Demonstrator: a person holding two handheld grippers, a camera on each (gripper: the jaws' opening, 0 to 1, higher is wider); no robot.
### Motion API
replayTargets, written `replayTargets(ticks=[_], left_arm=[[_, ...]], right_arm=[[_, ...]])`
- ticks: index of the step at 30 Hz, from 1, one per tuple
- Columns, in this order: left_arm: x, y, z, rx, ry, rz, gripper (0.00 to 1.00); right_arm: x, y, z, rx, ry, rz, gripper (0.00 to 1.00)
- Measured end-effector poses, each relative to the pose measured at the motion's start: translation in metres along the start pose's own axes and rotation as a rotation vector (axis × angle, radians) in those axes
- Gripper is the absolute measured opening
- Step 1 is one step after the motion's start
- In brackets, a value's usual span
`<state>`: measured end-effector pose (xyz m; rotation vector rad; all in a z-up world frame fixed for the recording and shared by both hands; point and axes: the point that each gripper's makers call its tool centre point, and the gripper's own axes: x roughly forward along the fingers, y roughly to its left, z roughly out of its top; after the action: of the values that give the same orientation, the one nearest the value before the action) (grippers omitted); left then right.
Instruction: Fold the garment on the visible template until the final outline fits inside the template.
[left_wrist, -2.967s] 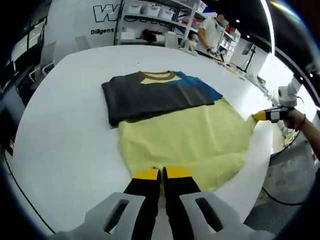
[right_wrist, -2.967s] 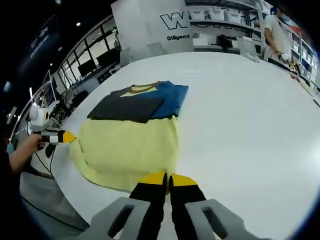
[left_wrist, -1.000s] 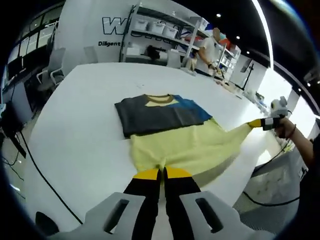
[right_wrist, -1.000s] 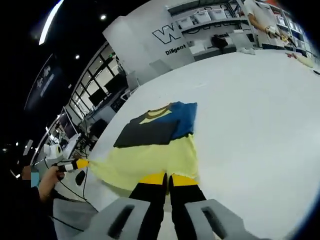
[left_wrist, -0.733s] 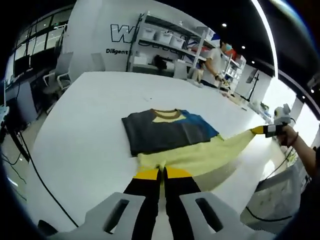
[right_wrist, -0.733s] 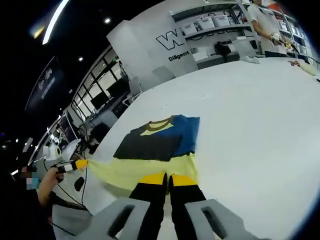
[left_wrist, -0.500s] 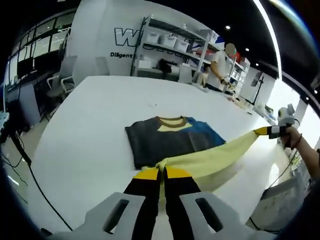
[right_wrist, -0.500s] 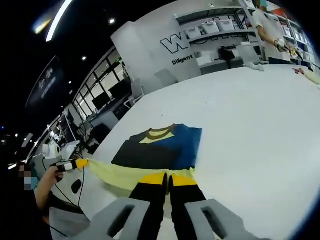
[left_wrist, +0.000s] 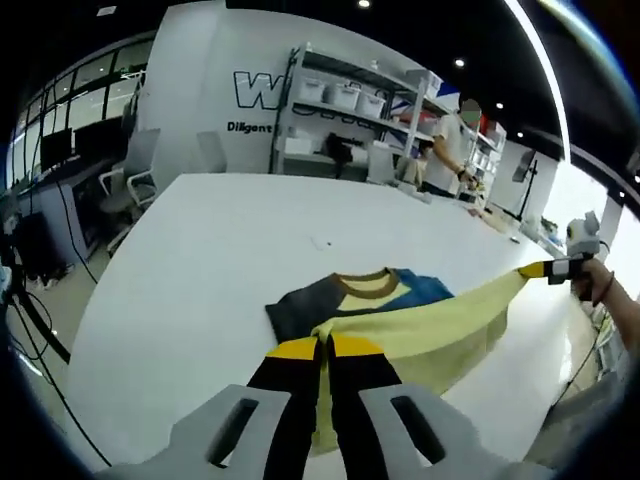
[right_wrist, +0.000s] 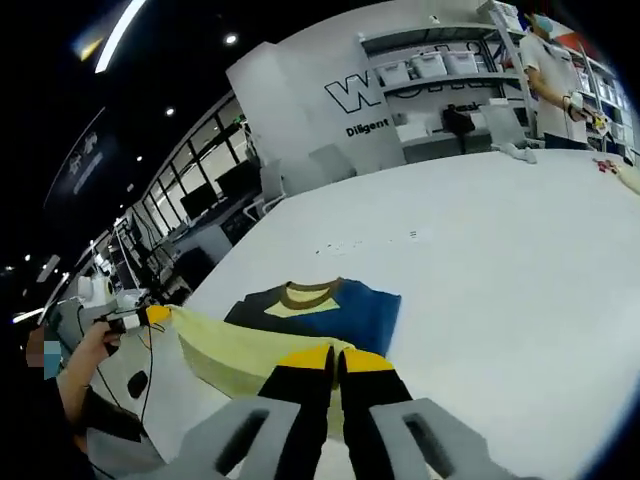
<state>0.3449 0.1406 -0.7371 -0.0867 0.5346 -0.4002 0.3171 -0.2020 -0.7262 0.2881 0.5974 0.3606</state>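
A white table (left_wrist: 200, 250) is seen in a workshop, backed by shelving (left_wrist: 345, 100) at the upper centre of the left gripper view and a standing person (right_wrist: 553, 70) at the upper right of the right gripper view. The garment (left_wrist: 420, 325) lies mid-table: dark and blue upper part flat, yellow hem lifted and stretched taut. The left tongs (left_wrist: 322, 348) and right tongs (right_wrist: 336, 358), bottom centre of each view, are pressed together on that hem.
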Motion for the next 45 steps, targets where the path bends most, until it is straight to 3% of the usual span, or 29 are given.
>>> replayTargets(ticks=[2,12,18,24,31,40,45], left_arm=[[0.007,0.004,0.003,0.027,0.003,0.013,0.01],[0.046,0.023,0.019,-0.002,-0.003,0.051,0.01],[0.076,0.035,0.02,-0.012,0.009,0.067,0.01],[0.102,0.046,0.016,-0.032,0.029,0.067,0.01],[0.128,0.051,0.016,-0.034,0.028,0.062,0.01],[0.157,0.065,-0.006,-0.043,0.094,0.094,0.01],[0.164,0.068,-0.016,-0.037,0.119,0.102,0.01]], right_arm=[[0.009,0.0,0.007,-0.012,-0.003,0.0,0.0],[0.045,-0.013,0.034,0.01,-0.034,-0.009,0.0],[0.077,-0.029,0.042,0.012,0.003,-0.034,0.0],[0.102,-0.041,0.038,-0.002,0.046,-0.049,0.0],[0.121,-0.063,0.031,0.041,0.06,-0.087,0.0],[0.152,-0.084,0.022,0.057,0.079,-0.114,0.0],[0.166,-0.092,0.01,0.02,0.109,-0.13,0.0]])
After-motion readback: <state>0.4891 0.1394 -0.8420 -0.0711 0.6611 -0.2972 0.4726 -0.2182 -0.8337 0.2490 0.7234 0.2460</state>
